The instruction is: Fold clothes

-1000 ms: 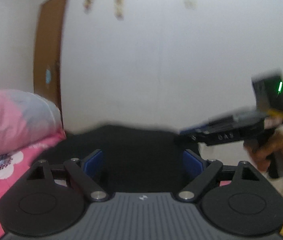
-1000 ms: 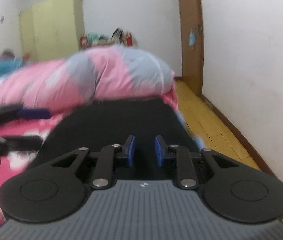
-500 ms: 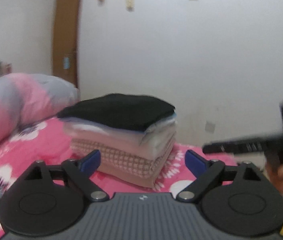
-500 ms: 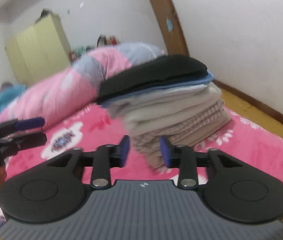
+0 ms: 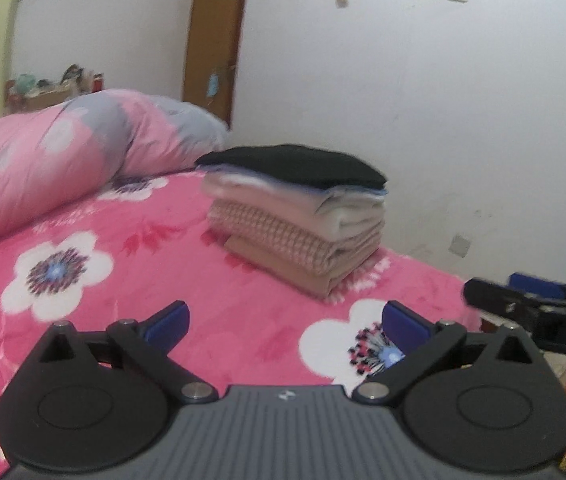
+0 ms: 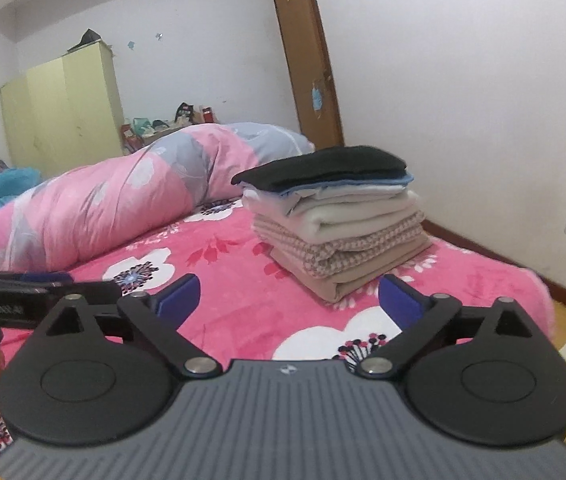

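Stack of folded clothes [image 5: 299,216] sits ahead of both tongs on the pink floral bedspread [image 5: 131,280], well clear of either one, nothing in contact. From the left gripper [image 5: 285,322] the pile is straight ahead and a touch to the right; from the right gripper [image 6: 289,294] it's ahead and slightly right too, with its folded edges facing that camera. Both sets of tongs are spread wide with nothing between the pads, just bedspread showing through the gap, and both are opening at this moment, the right one more noticeably. The black garment [image 6: 323,168] is the top layer, lying flat over a blue one, then cream and checked pieces down to a tan one at the bottom. The pile's long side seems to run across the right gripper's view, angling away toward the wall. Hard to call which hand is nearer; the right looks a bit closer to me. No unfolded garment is in view between the tongs and the pile, so my guess is the next piece lies somewhere out of frame. The rolled pink duvet [image 6: 95,208] sits off to the left, beyond the pile.
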Action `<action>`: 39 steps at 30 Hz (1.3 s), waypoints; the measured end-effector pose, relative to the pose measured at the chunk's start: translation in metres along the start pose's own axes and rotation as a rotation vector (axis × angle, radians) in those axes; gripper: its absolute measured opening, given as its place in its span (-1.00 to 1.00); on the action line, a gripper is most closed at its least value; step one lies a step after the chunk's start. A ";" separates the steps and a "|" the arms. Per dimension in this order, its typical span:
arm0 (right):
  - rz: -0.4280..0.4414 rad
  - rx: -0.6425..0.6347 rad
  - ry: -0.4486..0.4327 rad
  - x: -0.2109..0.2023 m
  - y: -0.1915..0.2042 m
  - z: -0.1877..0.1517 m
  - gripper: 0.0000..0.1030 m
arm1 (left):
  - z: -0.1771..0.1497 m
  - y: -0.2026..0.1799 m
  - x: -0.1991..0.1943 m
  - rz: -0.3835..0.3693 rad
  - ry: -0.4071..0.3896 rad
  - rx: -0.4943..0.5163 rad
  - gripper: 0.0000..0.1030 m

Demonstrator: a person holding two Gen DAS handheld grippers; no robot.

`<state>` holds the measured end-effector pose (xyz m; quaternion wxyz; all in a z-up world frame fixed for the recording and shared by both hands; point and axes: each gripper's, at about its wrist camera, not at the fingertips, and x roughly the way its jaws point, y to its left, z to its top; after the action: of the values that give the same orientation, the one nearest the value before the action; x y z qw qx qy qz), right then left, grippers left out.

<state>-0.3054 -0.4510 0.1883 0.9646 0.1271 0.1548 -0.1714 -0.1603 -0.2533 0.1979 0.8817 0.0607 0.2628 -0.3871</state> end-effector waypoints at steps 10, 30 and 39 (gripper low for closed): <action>-0.125 -0.060 -0.035 -0.024 0.016 0.001 0.97 | -0.003 -0.002 0.000 0.080 0.012 -0.022 1.00; -0.282 -0.138 -0.037 -0.020 0.034 -0.011 0.97 | -0.011 -0.021 0.001 0.197 -0.004 0.023 1.00; -0.318 -0.158 0.024 -0.027 0.034 -0.007 0.97 | -0.013 -0.043 -0.012 0.181 -0.073 0.046 1.00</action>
<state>-0.3189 -0.4106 0.1979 0.9305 0.0270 0.1974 -0.3074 -0.2036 -0.2710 0.1972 0.9205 0.0902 0.2149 -0.3135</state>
